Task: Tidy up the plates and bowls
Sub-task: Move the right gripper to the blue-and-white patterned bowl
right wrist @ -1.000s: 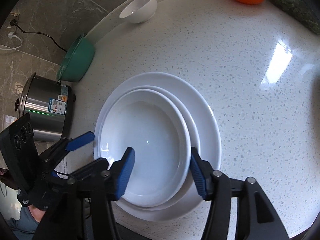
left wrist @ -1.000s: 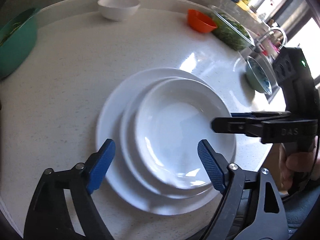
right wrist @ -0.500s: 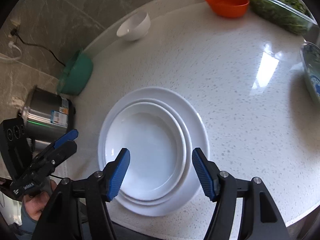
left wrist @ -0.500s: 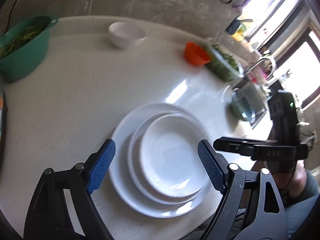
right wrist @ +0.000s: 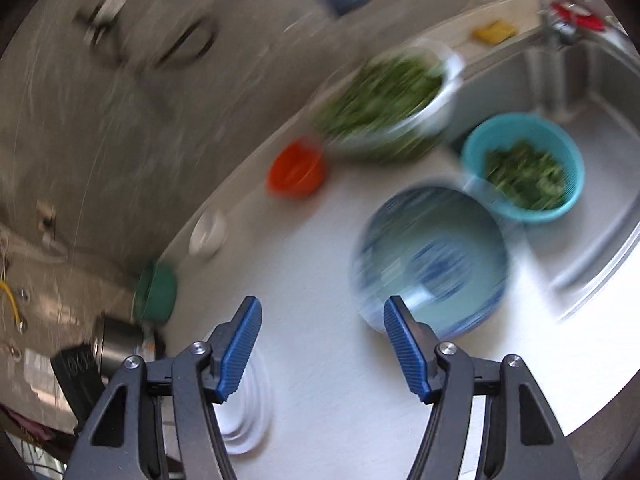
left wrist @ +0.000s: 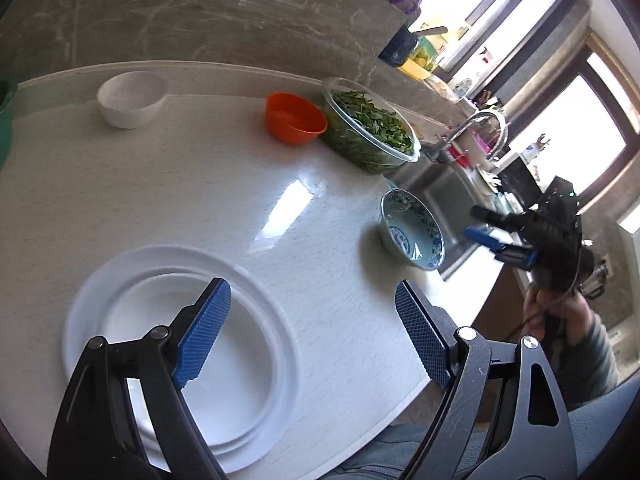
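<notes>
A stack of white plates lies on the white counter near its front edge; it also shows in the blurred right wrist view. A blue patterned bowl stands at the counter's right edge, beside the sink; it also shows in the right wrist view. A small white bowl and an orange bowl stand at the back. My left gripper is open and empty above the plates' right side. My right gripper is open and empty, held off the counter's right edge near the blue bowl.
A clear container of greens stands beside the orange bowl. A teal colander of greens sits in the steel sink. A green bowl and a steel cooker stand at the counter's left. The counter edge runs along the front right.
Both grippers lifted away from the plate stack and stayed open. The right gripper swung right toward the blue patterned bowl and sink. The left view turned right, so the plates sit lower left.
</notes>
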`<state>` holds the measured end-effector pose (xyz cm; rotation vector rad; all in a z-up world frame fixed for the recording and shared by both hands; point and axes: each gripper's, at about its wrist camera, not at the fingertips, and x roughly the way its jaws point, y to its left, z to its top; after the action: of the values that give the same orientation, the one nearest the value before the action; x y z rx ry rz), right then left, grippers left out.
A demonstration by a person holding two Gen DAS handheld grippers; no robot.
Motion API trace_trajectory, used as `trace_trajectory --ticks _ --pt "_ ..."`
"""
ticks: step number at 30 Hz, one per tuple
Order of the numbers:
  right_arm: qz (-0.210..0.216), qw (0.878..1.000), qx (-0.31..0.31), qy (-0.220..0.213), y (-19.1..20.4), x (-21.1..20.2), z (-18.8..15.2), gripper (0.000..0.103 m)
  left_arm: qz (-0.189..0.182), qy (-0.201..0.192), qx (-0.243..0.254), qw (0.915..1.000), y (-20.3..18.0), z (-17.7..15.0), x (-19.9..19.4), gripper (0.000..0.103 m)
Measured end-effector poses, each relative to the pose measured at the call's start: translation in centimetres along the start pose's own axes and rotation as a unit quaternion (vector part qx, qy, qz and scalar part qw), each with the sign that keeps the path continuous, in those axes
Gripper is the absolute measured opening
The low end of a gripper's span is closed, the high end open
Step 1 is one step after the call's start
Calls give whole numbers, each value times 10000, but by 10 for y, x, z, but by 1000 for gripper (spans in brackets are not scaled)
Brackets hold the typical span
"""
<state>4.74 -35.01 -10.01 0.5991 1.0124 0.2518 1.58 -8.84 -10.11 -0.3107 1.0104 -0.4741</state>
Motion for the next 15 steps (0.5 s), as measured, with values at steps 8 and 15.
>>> trace_trajectory --ticks 8,15 --pt "342 9959 47 836 -107 8 68 65 398 371 -189 9983 -88 9 101 84" --pt "778 9845 148 1567 -141 42 71 62 587 903 -384 9934 -116 19 185 82"
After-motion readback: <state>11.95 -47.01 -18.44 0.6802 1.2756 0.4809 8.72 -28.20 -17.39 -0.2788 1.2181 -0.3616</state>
